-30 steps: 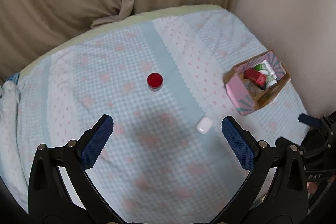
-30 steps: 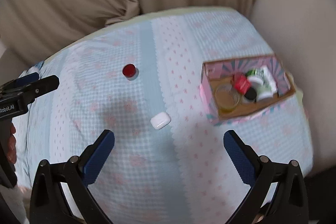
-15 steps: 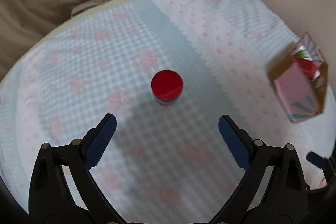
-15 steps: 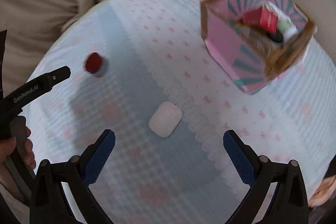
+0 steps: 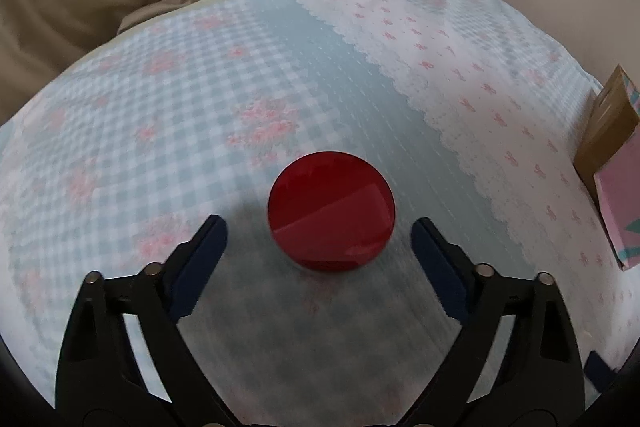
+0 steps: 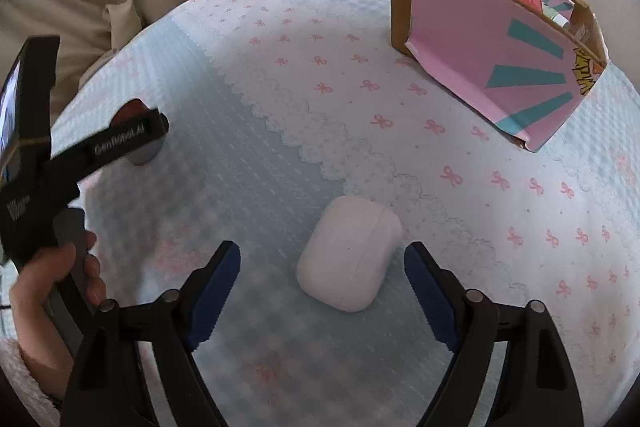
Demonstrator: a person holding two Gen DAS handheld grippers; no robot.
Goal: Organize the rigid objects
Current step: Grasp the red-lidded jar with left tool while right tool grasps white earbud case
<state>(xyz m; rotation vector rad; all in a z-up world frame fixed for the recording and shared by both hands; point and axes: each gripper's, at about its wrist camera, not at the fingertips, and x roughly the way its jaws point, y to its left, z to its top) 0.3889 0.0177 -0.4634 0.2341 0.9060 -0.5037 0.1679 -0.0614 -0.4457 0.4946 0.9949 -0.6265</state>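
1. Approach is the step in hand, I judge: both grippers hang low over loose items on the cloth (image 5: 360, 75), neither gripping yet.
2. Left gripper (image 5: 319, 239) is spread wide; the red-lidded jar (image 5: 331, 211) sits at frame centre, just above and between its fingertips, not touching either.
3. Right gripper (image 6: 322, 267) is likewise spread; the white case (image 6: 349, 253), lying slantwise at lower centre, sits between its fingertips, apart from both.
4. Next move calls for a short advance, then closing squarely on each item.
5. Box (image 6: 496, 67), upper right, already holds other items and is the likely destination.
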